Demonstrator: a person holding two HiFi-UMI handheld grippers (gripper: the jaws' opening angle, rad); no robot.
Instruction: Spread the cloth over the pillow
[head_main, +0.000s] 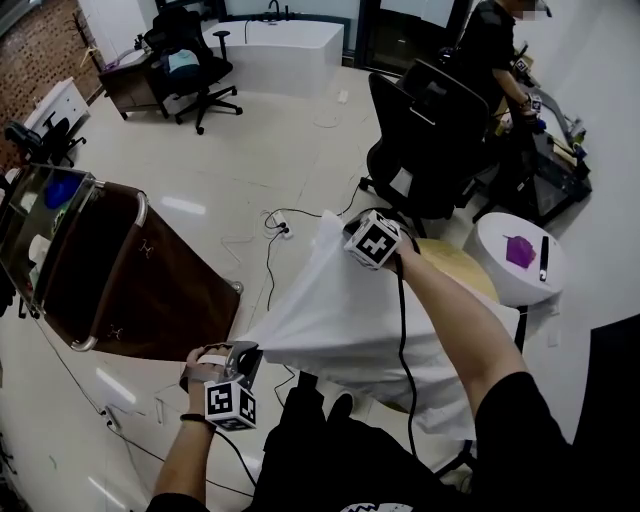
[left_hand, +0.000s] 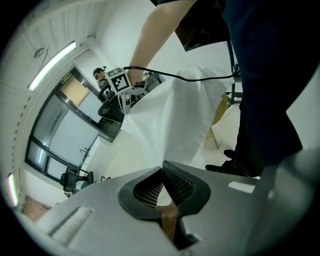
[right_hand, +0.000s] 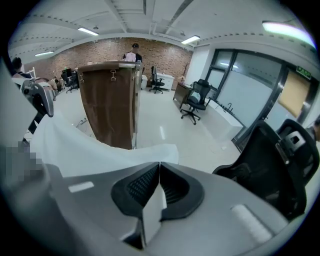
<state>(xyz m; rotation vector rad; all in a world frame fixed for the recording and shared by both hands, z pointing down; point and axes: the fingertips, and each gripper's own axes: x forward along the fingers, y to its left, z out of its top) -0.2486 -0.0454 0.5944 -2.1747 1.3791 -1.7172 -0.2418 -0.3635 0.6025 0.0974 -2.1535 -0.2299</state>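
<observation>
Left gripper (head_main: 245, 355) and right gripper (head_main: 350, 235) jaws each pinch an edge of the thin white fabric cloth (head_main: 340, 320), held aloft; draping the unseen pillow remains.

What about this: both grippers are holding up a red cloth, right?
Not quite. The left gripper and right gripper both hold it up, but the cloth is white, not red. The head view shows that.

- Left grey two-jaw gripper (left_hand: 161, 171): near left, angled downward, jaws closed on the edge of the white fabric cloth (head_main: 340, 320).
- Right grey two-jaw gripper (right_hand: 159, 169): farther out, jaws clamped on the same cloth.
- Right bare forearm (head_main: 450, 310): extended forward.
</observation>
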